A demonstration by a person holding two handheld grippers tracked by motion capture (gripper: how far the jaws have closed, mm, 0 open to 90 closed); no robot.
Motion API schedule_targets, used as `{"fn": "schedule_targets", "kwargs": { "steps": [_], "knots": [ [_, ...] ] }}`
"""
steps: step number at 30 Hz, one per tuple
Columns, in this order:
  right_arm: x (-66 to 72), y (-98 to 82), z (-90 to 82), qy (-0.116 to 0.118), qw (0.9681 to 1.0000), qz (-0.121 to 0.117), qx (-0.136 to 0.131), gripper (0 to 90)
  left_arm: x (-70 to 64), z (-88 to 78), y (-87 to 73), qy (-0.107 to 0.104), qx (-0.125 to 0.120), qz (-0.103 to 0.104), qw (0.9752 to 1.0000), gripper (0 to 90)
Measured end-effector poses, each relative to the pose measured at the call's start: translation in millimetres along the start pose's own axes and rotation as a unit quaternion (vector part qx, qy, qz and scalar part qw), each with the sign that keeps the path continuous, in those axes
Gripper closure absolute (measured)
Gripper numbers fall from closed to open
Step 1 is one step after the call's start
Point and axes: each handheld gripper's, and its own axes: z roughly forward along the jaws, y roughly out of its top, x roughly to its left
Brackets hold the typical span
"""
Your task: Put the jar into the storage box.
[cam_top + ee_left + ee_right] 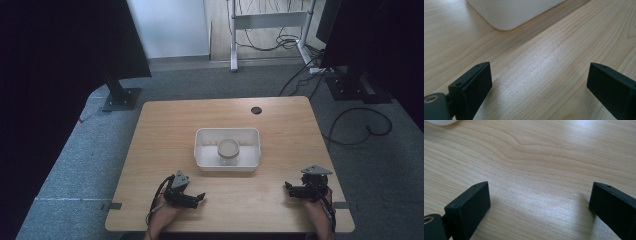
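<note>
On the wooden table [160, 130] a white tub [205, 162] sits at the centre, with a clear jar [228, 151] upright inside it. The left gripper [201, 197] lies low at seven o'clock from the tub, forearm coming in from the near edge, pointing toward three o'clock. The right gripper [287, 186] rests at five o'clock, aimed toward nine o'clock. Both have their jaws spread wide over bare wood, holding nothing, well apart from the jar.
</note>
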Motion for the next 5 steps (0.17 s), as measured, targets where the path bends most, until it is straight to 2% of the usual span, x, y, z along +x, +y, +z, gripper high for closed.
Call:
{"fn": "schedule_targets", "kwargs": {
  "steps": [5],
  "knots": [
    [0.0, 0.0, 0.0, 0.0, 1.0, 0.0, 0.0, 3.0, 0.6, 0.9, 0.1, 0.004, 0.008, -0.003, 1.0, 6.2]
  ]
}}
